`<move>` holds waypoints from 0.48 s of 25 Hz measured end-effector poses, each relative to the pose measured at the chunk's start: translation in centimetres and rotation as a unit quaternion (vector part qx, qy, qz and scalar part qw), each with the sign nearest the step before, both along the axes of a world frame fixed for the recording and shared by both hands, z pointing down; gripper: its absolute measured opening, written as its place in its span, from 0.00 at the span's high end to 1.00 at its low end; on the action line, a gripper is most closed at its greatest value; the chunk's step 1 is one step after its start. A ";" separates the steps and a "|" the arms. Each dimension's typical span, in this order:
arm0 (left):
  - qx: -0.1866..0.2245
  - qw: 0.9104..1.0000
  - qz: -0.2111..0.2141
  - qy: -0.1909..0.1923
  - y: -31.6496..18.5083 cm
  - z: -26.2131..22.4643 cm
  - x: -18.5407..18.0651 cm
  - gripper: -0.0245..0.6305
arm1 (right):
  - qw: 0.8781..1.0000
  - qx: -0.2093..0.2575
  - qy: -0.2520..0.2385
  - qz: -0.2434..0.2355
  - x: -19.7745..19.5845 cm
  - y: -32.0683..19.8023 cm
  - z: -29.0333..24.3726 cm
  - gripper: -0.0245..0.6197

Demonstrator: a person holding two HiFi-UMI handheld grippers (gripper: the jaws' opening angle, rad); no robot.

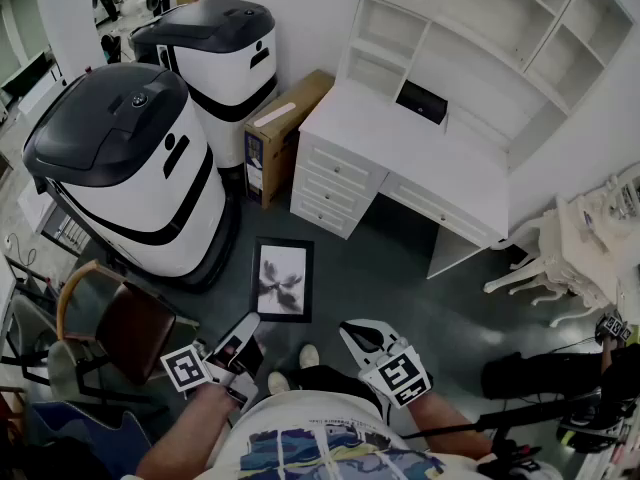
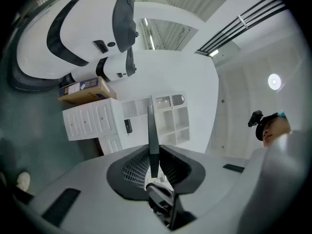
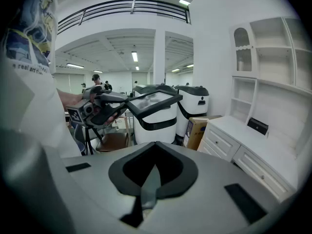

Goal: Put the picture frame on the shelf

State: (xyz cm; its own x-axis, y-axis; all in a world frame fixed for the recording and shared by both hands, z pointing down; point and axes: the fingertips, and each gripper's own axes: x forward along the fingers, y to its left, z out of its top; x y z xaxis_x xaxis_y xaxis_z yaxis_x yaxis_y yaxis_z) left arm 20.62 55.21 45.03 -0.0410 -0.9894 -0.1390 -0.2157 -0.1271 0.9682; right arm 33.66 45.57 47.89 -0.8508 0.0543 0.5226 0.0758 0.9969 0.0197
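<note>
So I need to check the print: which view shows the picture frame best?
The head view: the picture frame faces the camera whole. The left gripper view shows only its edge between the jaws; the right gripper view shows it slanted.

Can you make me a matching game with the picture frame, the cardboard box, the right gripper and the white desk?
Things:
1 picture frame
2 cardboard box
3 right gripper
4 white desk

Place, colour or state:
A jaws shut, nothing in them
B under the shelves
C held by the left gripper
D brown

Pairs: 1-C, 2-D, 3-A, 4-B.
</note>
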 end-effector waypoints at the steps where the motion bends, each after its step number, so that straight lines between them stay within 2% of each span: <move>1: 0.002 1.000 0.002 0.000 -0.5 -0.2 0.0 0.85 | 1.000 -0.002 -0.003 0.002 -0.2 -0.4 0.1 0.92; 6: 0.000 1.000 0.006 0.005 -2.7 -0.6 0.1 0.85 | 1.000 -0.005 -0.011 -0.005 -0.6 -2.1 -0.2 0.92; 12: -0.003 1.000 0.014 -0.011 -6.7 -1.6 -0.9 0.85 | 1.000 -0.007 -0.016 0.007 -1.4 -6.9 -0.5 0.92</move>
State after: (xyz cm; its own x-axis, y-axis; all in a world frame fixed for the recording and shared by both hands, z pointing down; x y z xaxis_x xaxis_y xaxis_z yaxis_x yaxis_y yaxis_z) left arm 19.69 48.53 43.45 -0.0110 -0.9909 -0.1339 -0.2334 -0.1277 0.9640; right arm 32.25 38.70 47.36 -0.8679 0.0498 0.4942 0.0617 0.9981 0.0078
